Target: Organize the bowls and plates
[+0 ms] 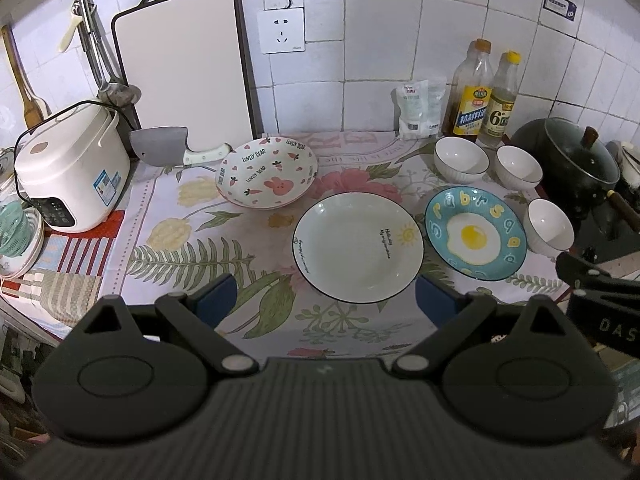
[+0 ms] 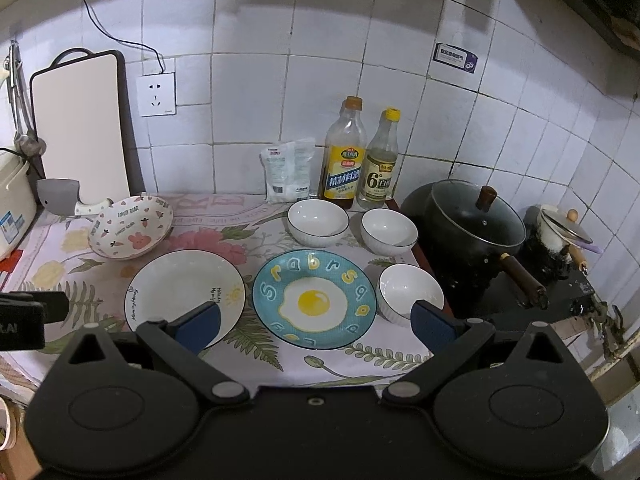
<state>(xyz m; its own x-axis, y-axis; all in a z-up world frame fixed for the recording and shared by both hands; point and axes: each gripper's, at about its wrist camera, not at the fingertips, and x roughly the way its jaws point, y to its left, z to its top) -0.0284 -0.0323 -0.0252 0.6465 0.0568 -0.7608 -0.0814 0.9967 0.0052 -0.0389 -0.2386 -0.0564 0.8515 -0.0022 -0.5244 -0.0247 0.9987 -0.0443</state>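
— Two grippers, how do they look?

— I see my left gripper (image 1: 326,300) with its blue pads spread wide and nothing between them. It hangs over the near edge of the flowery cloth (image 1: 192,248), just in front of the white plate (image 1: 358,246). My right gripper (image 2: 316,322) is spread wide too and holds nothing. It hangs over the near part of the egg plate (image 2: 314,300).

— Where are the dishes?

— All lie on the cloth. From my left camera, the white plate is in the middle. The egg plate (image 1: 476,234) sits just beside it on the right. The bunny dish (image 1: 266,174) is behind and to the left, and it looks stacked on another dish. Three white bowls stand apart: one back bowl (image 1: 460,158), a second bowl (image 1: 518,168) next to it, and a third bowl (image 1: 550,228) beside the egg plate.

— What else?

— I see two bottles (image 1: 486,96) by the tiled wall, a black pot (image 1: 572,156) on the right, a rice cooker (image 1: 72,168) on the left, and a cleaver (image 1: 168,146) in front of a cutting board (image 1: 188,64).
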